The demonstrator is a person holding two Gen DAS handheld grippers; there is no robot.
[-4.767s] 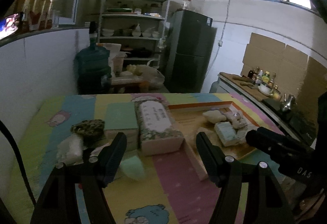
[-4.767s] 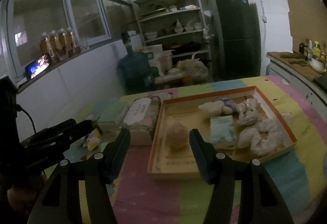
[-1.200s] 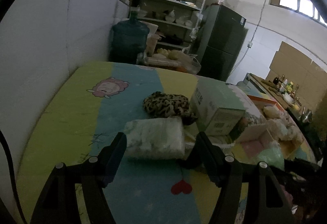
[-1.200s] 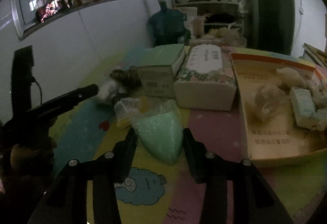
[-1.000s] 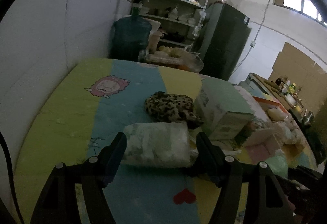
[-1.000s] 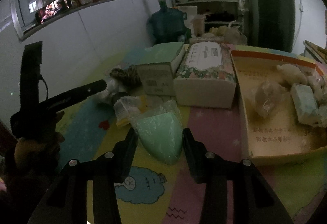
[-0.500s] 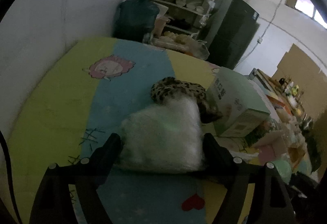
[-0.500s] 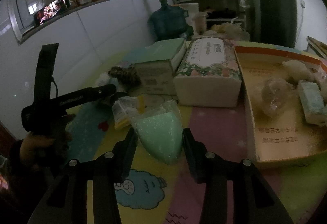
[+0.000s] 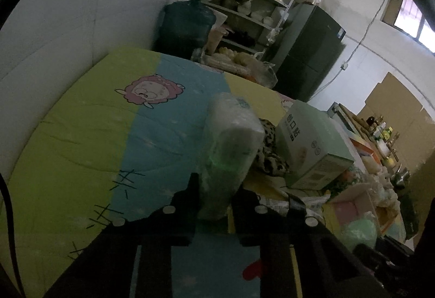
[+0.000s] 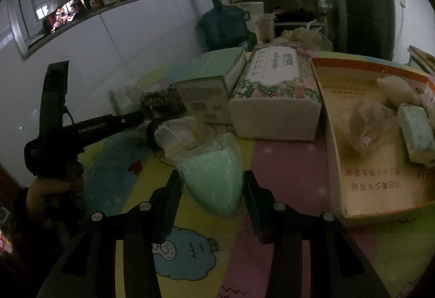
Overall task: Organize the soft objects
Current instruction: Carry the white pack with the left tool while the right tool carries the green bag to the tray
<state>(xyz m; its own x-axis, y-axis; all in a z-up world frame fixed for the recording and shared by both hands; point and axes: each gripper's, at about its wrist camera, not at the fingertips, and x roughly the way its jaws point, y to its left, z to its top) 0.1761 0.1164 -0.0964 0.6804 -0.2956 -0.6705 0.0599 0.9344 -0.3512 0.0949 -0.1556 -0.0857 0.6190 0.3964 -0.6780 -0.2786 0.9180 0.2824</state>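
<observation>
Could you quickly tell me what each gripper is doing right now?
Left gripper: just closed on the white packet.
Right gripper: fingers around the green bag; grip unclear.

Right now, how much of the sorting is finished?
Partly. The tray already holds a few soft items. The left tongs have just closed on a white wrapped pack; the right tongs straddle a green bag. A leopard pouch still lies on the table.

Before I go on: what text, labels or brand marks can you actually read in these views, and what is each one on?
"GenRobot.AI": on the left gripper.
Floral tissue pack: framed label, too blurred to read.
Green box: characters, icons and codes, too small.
Cardboard tray: red print on the floor, upside down, unreadable.
</observation>
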